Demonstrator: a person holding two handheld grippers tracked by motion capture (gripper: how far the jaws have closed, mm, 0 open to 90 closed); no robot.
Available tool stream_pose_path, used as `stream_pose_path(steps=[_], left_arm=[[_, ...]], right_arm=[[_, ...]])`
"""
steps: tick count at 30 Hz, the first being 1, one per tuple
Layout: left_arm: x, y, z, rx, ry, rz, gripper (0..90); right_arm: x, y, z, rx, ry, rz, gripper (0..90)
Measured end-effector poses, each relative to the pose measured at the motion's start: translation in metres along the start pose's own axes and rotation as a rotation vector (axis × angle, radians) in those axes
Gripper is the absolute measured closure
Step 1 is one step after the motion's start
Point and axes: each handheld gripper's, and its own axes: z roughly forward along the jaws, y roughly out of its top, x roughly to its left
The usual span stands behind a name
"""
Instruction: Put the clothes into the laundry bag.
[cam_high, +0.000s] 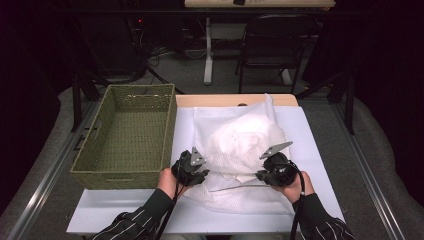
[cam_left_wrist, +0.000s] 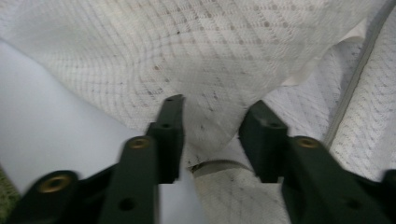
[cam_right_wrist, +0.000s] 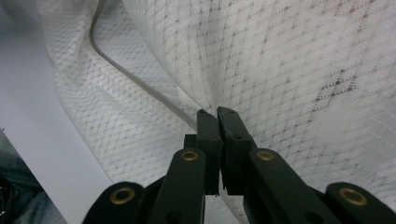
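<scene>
The right tongs (cam_right_wrist: 217, 112) are pinching the white mesh laundry bag (cam_high: 240, 145) to anchor it, while the left tongs (cam_left_wrist: 212, 105) are standing released around a fold.

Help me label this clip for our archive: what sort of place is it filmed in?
Probably a lab or workshop set up for recording, not a home. A white-covered table stands amid dark curtains, with cables on the carpeted floor and a folding chair behind. A white mesh cloth and woven basket lie staged on it.
</scene>
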Motion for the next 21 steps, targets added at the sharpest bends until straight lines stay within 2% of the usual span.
stream_pose_path(steps=[2, 5, 11, 21], left_arm=[[-0.004, -0.002, 0.0, -0.006, 0.001, 0.023, 79.3], [-0.006, -0.006, -0.003, -0.002, -0.014, 0.024, 87.8], [-0.007, -0.012, -0.013, -0.007, -0.031, 0.019, 89.3], [-0.012, -0.015, -0.019, 0.011, -0.054, 0.024, 89.3]], right_arm=[[-0.001, -0.001, 0.001, 0.003, 0.001, 0.002, 88.1], [-0.001, -0.002, 0.002, 0.014, 0.002, 0.007, 88.1], [-0.001, -0.007, 0.001, 0.02, 0.003, 0.003, 88.0], [-0.001, -0.011, 0.002, 0.03, 0.001, 0.003, 88.0]])
